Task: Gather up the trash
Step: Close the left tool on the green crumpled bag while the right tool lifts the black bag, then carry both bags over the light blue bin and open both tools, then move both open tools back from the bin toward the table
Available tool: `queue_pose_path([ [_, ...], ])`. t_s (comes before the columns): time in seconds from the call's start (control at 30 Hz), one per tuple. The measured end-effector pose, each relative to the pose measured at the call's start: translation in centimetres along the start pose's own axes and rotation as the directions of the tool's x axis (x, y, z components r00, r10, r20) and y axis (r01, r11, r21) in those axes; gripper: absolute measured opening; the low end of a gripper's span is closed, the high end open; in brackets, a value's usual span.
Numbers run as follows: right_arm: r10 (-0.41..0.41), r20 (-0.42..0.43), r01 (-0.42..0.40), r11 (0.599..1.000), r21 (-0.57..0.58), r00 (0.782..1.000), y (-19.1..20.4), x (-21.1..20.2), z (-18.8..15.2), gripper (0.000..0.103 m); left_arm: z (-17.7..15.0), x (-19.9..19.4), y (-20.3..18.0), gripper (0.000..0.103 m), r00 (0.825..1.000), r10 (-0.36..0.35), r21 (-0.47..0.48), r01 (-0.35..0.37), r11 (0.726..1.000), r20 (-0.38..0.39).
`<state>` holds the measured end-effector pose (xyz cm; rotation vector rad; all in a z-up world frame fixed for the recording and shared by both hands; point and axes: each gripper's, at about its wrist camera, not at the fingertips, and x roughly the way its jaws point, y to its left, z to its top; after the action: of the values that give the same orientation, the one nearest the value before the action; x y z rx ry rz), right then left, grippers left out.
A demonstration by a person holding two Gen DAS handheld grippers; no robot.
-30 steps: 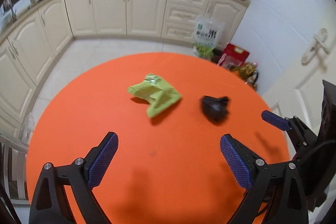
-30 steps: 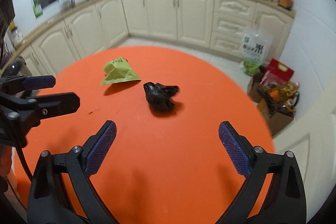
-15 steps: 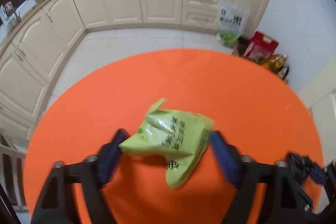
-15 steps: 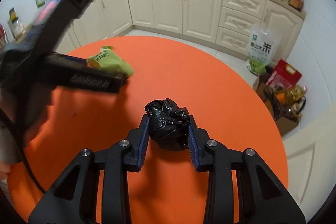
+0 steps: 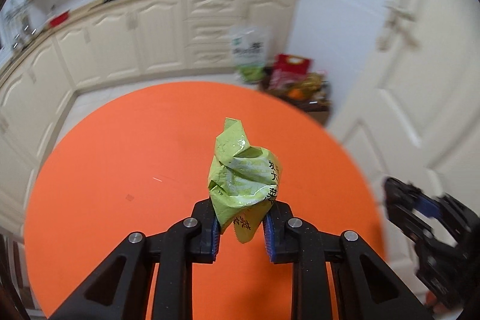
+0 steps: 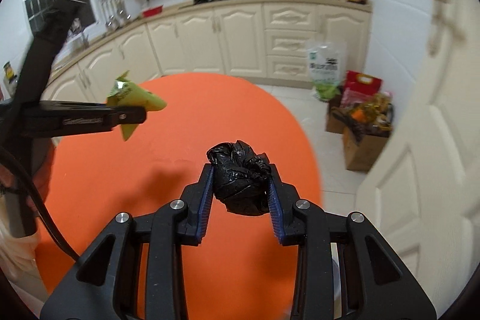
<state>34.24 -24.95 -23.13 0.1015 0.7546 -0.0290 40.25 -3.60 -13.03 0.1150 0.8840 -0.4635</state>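
My left gripper point(image 5: 241, 225) is shut on a crumpled green wrapper point(image 5: 244, 176) and holds it above the round orange table point(image 5: 120, 170). My right gripper point(image 6: 240, 194) is shut on a crumpled black plastic bag point(image 6: 240, 180), also lifted off the table point(image 6: 210, 116). In the right wrist view the left gripper point(image 6: 132, 116) with the green wrapper point(image 6: 135, 99) is at the left. In the left wrist view the right gripper point(image 5: 402, 197) shows blurred at the right edge.
Cream kitchen cabinets point(image 6: 240, 38) run along the far wall. Bags and a cardboard box of goods point(image 6: 360, 122) stand on the floor by a white door point(image 6: 426, 140) on the right.
Both grippers have closed on their items and lifted them off the table. A second ago both were open with the wrapper and bag lying on the table.
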Motion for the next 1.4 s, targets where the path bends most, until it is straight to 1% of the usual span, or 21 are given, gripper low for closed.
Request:
queue_pose_path([
  [0.07, -0.024, 0.025, 0.023, 0.999, 0.032, 0.999, -1.2, -2.7, -1.3, 0.032, -2.6, -2.7, -3.5, 0.019, 0.998, -0.062, 0.06, 0.061, 0.996, 0.018],
  [0.13, -0.08, 0.05, 0.076, 0.994, 0.076, 0.996, -2.5, -5.7, -3.2, 0.032, -4.7, -4.5, -6.9, 0.019, 0.996, -0.086, 0.103, 0.084, 0.991, 0.019],
  [0.2, -0.116, 0.059, 0.108, 0.987, 0.118, 0.992, -4.0, -8.3, -4.9, 0.032, -6.9, -5.9, -10.2, 0.02, 0.99, -0.142, 0.138, 0.141, 0.98, -0.004],
  [0.27, -0.15, 0.056, 0.14, 0.977, 0.161, 0.987, -5.6, -10.5, -6.7, 0.032, -8.8, -6.3, -13.4, 0.02, 0.974, -0.217, 0.166, 0.224, 0.96, -0.061],
  [0.3, -0.189, 0.041, 0.179, 0.968, 0.175, 0.981, -6.4, -11.5, -8.0, 0.032, -9.9, -6.1, -15.3, 0.02, 0.966, -0.245, 0.176, 0.257, 0.95, -0.086],
  [0.33, -0.219, 0.029, 0.21, 0.961, 0.179, 0.975, -6.9, -12.0, -8.9, 0.032, -10.1, -5.7, -15.5, 0.02, 0.961, -0.256, 0.177, 0.27, 0.946, -0.102],
  [0.43, -0.276, -0.008, 0.271, 0.939, 0.213, 0.961, -8.3, -12.9, -11.9, 0.032, -12.9, -1.8, -19.0, 0.02, 0.942, -0.258, 0.164, 0.295, 0.941, -0.215],
  [0.5, -0.287, -0.041, 0.288, 0.923, 0.254, 0.957, -9.7, -12.7, -14.1, 0.032, -13.3, 1.3, -20.5, 0.02, 0.915, -0.273, 0.141, 0.325, 0.935, -0.295],
  [0.53, -0.294, -0.073, 0.303, 0.913, 0.274, 0.953, -10.5, -12.1, -15.3, 0.032, -14.2, 3.2, -21.2, 0.02, 0.906, -0.258, 0.139, 0.318, 0.938, -0.335],
  [0.63, -0.306, -0.176, 0.345, 0.897, 0.276, 0.936, -12.6, -9.4, -18.1, 0.032, -16.5, 7.6, -22.8, 0.02, 0.907, -0.169, 0.177, 0.252, 0.951, -0.385],
  [0.77, -0.244, -0.292, 0.333, 0.89, 0.313, 0.925, -15.4, -4.4, -20.7, 0.032, -18.9, 14.3, -23.5, 0.02, 0.863, -0.105, 0.162, 0.21, 0.964, -0.494],
  [0.87, -0.182, -0.361, 0.312, 0.886, 0.343, 0.915, -18.0, -0.4, -22.7, 0.032, -19.8, 18.6, -23.6, 0.02, 0.855, -0.041, 0.17, 0.15, 0.974, -0.517],
  [1.0, -0.095, -0.429, 0.266, 0.894, 0.36, 0.898, -20.2, 5.2, -24.6, 0.032, -21.2, 22.8, -23.0, 0.02, 0.825, -0.003, 0.137, 0.098, 0.986, -0.566],
  [1.1, -0.058, -0.456, 0.245, 0.899, 0.364, 0.888, -21.3, 8.2, -25.1, 0.032, -20.2, 26.6, -23.4, 0.023, 0.832, 0.057, 0.164, 0.041, 0.986, -0.552],
  [1.13, -0.044, -0.459, 0.237, 0.897, 0.372, 0.887, -21.7, 9.0, -25.1, 0.032, -20.1, 27.8, -23.7, 0.024, 0.824, 0.072, 0.174, 0.033, 0.984, -0.562],
  [1.17, -0.031, -0.454, 0.225, 0.897, 0.38, 0.89, -21.6, 9.4, -25.2, 0.034, -20.0, 28.6, -23.5, 0.025, 0.814, 0.073, 0.172, 0.033, 0.984, -0.577],
  [1.23, -0.005, -0.459, 0.203, 0.901, 0.384, 0.888, -21.8, 10.6, -25.5, 0.036, -19.4, 30.7, -23.6, 0.025, 0.807, 0.093, 0.177, 0.015, 0.984, -0.583],
  [1.27, 0.005, -0.467, 0.198, 0.902, 0.385, 0.884, -21.9, 10.8, -25.7, 0.039, -19.0, 31.4, -23.8, 0.032, 0.804, 0.106, 0.181, 0.002, 0.983, -0.585],
  [1.3, 0.009, -0.469, 0.196, 0.901, 0.387, 0.883, -21.8, 10.9, -25.9, 0.044, -19.0, 31.8, -23.6, 0.045, 0.797, 0.122, 0.188, -0.011, 0.982, -0.591],
  [1.33, 0.015, -0.473, 0.198, 0.897, 0.396, 0.881, -22.1, 11.1, -26.1, 0.047, -18.8, 32.5, -23.7, 0.051, 0.788, 0.135, 0.193, -0.021, 0.981, -0.601],
  [1.4, 0.027, -0.474, 0.199, 0.886, 0.418, 0.88, -22.5, 11.2, -26.6, 0.067, -18.8, 33.1, -23.5, 0.056, 0.779, 0.139, 0.201, -0.017, 0.979, -0.611],
])
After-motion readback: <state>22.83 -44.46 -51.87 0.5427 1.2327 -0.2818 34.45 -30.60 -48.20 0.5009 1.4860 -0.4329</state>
